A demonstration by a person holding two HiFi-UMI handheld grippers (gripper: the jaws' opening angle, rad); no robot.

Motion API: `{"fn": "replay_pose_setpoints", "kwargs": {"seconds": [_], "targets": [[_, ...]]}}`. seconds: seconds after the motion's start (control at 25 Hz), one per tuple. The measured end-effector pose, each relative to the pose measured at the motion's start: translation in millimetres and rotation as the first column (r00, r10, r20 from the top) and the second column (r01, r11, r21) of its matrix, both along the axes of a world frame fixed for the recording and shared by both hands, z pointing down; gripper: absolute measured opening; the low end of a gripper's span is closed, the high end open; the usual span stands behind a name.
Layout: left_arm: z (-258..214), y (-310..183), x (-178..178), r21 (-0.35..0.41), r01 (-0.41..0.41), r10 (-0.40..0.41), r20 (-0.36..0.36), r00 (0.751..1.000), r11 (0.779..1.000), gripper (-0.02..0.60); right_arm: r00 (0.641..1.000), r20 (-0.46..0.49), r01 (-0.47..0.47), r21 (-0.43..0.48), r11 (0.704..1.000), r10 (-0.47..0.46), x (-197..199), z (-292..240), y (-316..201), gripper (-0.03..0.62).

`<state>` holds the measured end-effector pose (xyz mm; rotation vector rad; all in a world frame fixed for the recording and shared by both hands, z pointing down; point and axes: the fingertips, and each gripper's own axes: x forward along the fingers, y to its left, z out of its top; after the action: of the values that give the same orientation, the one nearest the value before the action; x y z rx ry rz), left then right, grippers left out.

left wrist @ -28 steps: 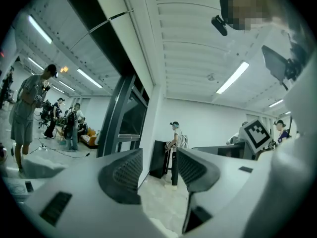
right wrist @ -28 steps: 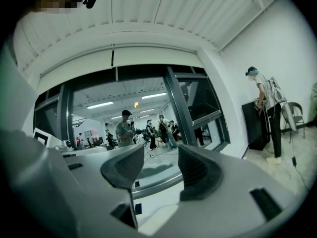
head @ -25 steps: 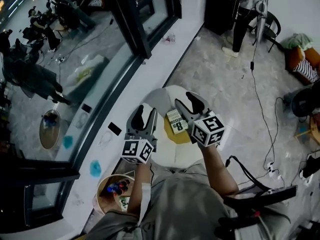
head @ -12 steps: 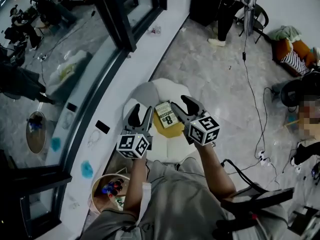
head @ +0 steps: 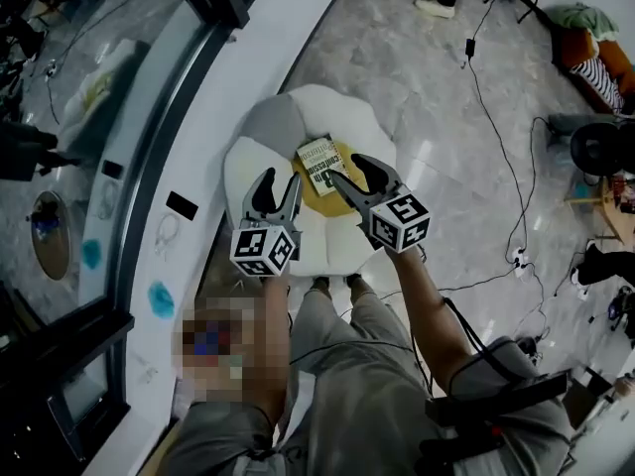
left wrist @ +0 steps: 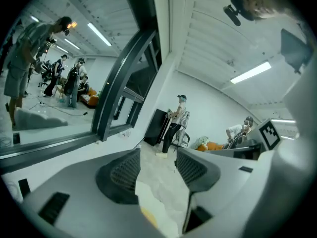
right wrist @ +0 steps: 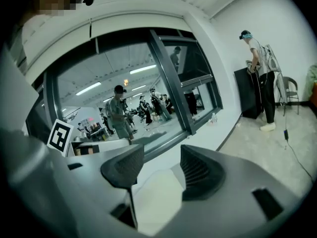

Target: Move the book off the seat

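Observation:
A small book (head: 321, 161) with a green and white cover lies on the yellow middle of a white flower-shaped seat (head: 250, 162). My left gripper (head: 278, 182) hovers over the seat's left half, open and empty, a little left of the book. My right gripper (head: 347, 173) is also open and empty, its tips just at the book's near right edge. In the left gripper view the gripper (left wrist: 157, 167) shows only the seat (left wrist: 159, 202) between its pads. The right gripper view shows that gripper (right wrist: 161, 168) with white seat (right wrist: 153, 200) below.
A white window ledge (head: 149, 236) with a glass wall runs along the left, a small black object (head: 182, 205) lying on it. Cables (head: 493, 137) trail over the grey floor to the right. A person (right wrist: 261, 78) stands by a dark cabinet far off. My feet (head: 335, 286) are at the seat's near edge.
Both grippers have moved forward over the seat toward the book, and the head view has tilted further down. The jaws stand as wide as before.

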<state>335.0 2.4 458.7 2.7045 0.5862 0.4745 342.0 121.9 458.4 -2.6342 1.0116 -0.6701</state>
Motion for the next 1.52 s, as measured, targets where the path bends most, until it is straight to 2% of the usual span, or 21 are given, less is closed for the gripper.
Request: {"fn": "replay_pose_setpoints", "kwargs": {"seconds": [0.2,0.36,0.64,0.84,1.12,1.32,1.52], "targets": [[86,-2,21,0.024,-0.015,0.013,0.108,0.994,1.000,0.222,0.995,0.104,-0.003,-0.011,1.000,0.004,19,82,-6,0.224],[153,2,22,0.022,-0.024,0.019,0.197,0.980,0.999,0.227,0.983,0.186,-0.002,-0.040,0.999,0.010,21,148,-1,0.224],[248,25,26,0.003,-0.073,0.068,0.305,0.950,0.997,0.242,0.961,0.275,0.003,-0.099,0.995,0.024,30,246,17,0.223],[315,36,40,0.006,-0.089,0.082,0.345,0.935,0.996,0.244,0.951,0.308,-0.004,-0.102,0.995,0.035,46,305,27,0.224],[406,44,43,0.003,-0.101,0.093,0.377,0.922,0.995,0.252,0.948,0.318,0.014,-0.107,0.994,0.021,49,388,29,0.224],[478,46,42,-0.031,-0.085,0.090,0.429,0.899,0.996,0.259,0.939,0.344,0.045,-0.155,0.987,0.012,45,455,38,0.227],[546,41,38,-0.073,-0.058,0.086,0.493,0.866,0.996,0.264,0.930,0.366,0.105,-0.202,0.974,-0.024,48,522,33,0.230]]}}
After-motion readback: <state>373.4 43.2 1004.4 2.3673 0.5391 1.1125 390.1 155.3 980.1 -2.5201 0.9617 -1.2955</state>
